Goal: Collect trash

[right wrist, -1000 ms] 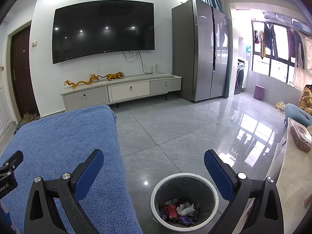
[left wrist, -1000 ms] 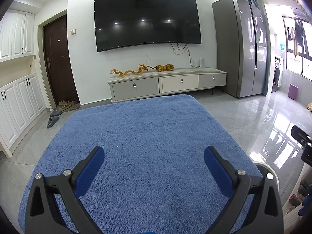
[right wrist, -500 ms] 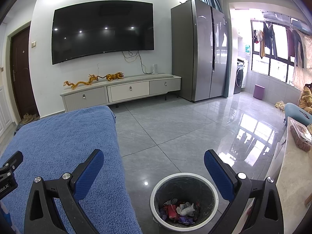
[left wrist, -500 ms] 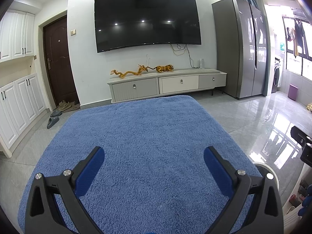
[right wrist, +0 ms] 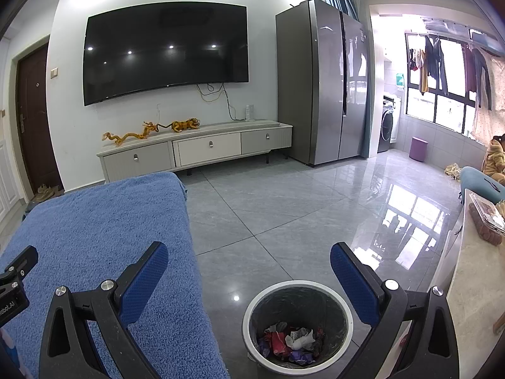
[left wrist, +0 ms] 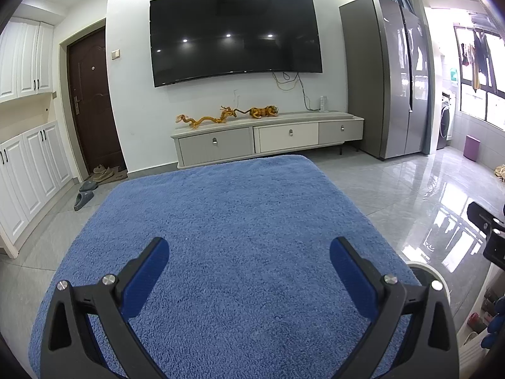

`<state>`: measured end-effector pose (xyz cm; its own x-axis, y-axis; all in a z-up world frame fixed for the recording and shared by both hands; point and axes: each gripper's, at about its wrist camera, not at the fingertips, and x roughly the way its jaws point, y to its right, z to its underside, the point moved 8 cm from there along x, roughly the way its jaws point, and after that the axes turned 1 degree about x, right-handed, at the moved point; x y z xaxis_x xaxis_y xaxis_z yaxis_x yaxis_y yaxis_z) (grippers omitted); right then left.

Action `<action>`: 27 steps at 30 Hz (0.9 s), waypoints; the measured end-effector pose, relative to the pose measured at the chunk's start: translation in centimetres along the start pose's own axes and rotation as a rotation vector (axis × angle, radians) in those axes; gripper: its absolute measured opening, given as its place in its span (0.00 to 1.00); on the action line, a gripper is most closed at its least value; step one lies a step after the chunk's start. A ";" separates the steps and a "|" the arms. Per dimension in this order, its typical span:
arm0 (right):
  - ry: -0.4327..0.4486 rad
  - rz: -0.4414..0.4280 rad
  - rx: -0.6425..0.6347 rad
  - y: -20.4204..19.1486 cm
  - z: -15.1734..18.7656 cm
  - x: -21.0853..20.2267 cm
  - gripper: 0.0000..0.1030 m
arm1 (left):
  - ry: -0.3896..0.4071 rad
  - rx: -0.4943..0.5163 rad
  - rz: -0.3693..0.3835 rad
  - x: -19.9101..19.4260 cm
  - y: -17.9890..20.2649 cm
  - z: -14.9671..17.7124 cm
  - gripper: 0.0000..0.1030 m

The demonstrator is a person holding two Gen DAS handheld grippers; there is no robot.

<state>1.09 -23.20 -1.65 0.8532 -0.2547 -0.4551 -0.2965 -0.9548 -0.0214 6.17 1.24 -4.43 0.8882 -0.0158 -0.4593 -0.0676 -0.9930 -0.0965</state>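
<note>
Both grippers empty, spread wide.
Right gripper hovers over trash bin holding wrappers; left gripper beside it over bare blue towel, likely finished.
</note>
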 end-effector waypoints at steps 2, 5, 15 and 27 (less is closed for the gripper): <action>-0.001 -0.001 0.000 0.0 0.0 0.0 1.00 | -0.002 0.003 0.004 0.0 0.1 0.0 1.00; -0.001 0.000 0.000 0.0 0.0 0.0 1.00 | -0.003 0.004 0.006 0.0 0.2 -0.1 1.00; -0.001 0.004 -0.001 0.0 0.2 -0.2 1.00 | -0.004 0.006 0.020 0.1 0.2 0.0 1.00; -0.003 0.006 -0.005 0.0 0.4 -0.3 1.00 | -0.007 0.009 0.039 0.2 0.5 0.0 1.00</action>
<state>0.70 -23.06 -1.91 0.8501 -0.2597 -0.4582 -0.2992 -0.9541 -0.0143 6.37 0.74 -4.56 0.8816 -0.0539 -0.4688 -0.1065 -0.9906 -0.0863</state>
